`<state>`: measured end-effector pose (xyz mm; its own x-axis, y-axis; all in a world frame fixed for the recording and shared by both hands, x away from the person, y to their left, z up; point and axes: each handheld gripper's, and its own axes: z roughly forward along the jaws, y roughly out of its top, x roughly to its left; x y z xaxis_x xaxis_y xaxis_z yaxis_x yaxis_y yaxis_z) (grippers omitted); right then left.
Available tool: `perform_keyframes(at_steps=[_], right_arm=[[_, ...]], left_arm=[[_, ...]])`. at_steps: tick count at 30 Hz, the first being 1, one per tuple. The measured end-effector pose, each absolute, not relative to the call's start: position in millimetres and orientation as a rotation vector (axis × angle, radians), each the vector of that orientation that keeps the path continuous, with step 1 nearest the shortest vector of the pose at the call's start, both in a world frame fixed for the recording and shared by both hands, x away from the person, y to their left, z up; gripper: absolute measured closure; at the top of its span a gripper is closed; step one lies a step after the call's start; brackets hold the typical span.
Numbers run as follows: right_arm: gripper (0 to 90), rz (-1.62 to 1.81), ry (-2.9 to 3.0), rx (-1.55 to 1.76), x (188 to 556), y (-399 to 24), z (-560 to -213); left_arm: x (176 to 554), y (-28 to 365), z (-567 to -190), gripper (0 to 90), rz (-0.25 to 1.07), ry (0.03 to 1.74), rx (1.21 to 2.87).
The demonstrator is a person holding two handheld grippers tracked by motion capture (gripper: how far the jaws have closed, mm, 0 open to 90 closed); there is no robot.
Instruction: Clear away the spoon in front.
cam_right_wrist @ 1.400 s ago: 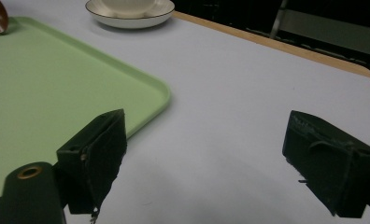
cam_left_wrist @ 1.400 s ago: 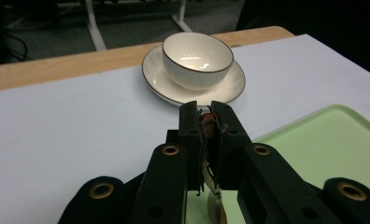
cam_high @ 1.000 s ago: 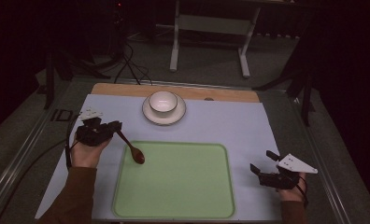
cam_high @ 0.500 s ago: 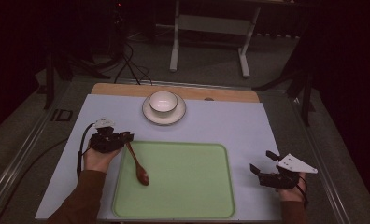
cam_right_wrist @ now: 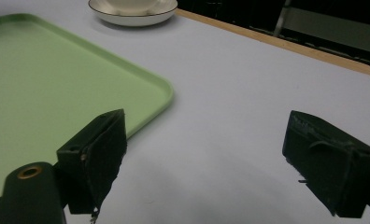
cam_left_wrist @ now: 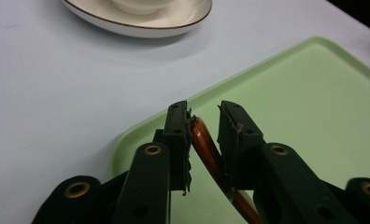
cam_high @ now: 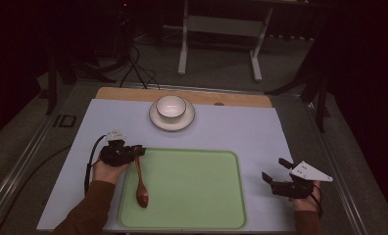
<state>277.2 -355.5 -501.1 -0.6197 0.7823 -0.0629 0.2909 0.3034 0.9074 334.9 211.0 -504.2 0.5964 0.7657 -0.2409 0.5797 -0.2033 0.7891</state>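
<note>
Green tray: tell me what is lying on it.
A brown spoon lies along the left side of the green tray, bowl end toward the person, handle between the left tongs. The strip of tray under the spoon is covered.

I can read no text, label, brand or number anywhere here (not on any object, nor on the table surface).

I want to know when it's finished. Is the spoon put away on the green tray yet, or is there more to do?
Nearly there. The wooden spoon already lies on the green tray, bowl end down near its left edge. The left gripper has its jaws around the handle tip, so letting go is left. The right gripper waits open beside the tray. The cup sits on its saucer, off the tray.
</note>
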Motion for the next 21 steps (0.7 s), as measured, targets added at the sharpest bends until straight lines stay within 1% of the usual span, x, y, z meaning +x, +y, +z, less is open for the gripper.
perform_keyframes(at_steps=[7, 11, 12, 18, 21], right_arm=[[13.5, 1.283, 2.074, 0.953, 277, -356, -501], [13.5, 1.283, 2.075, 0.955, 277, -356, -501], [13.6, 1.283, 2.074, 0.956, 277, -356, -501], [13.6, 1.282, 2.076, 0.953, 276, -356, -501], [13.6, 1.284, 2.074, 0.953, 276, -356, -501]], left_arm=[[336, 208, -508, 74.3, 0.263, 1.056, 1.915], [336, 208, -510, 71.3, 0.249, 1.057, 1.910], [335, 209, -513, 71.3, 0.230, 1.065, 1.901], [335, 213, -520, 68.8, 0.206, 1.084, 1.897], [336, 213, -523, 66.7, 0.225, 1.108, 1.912]])
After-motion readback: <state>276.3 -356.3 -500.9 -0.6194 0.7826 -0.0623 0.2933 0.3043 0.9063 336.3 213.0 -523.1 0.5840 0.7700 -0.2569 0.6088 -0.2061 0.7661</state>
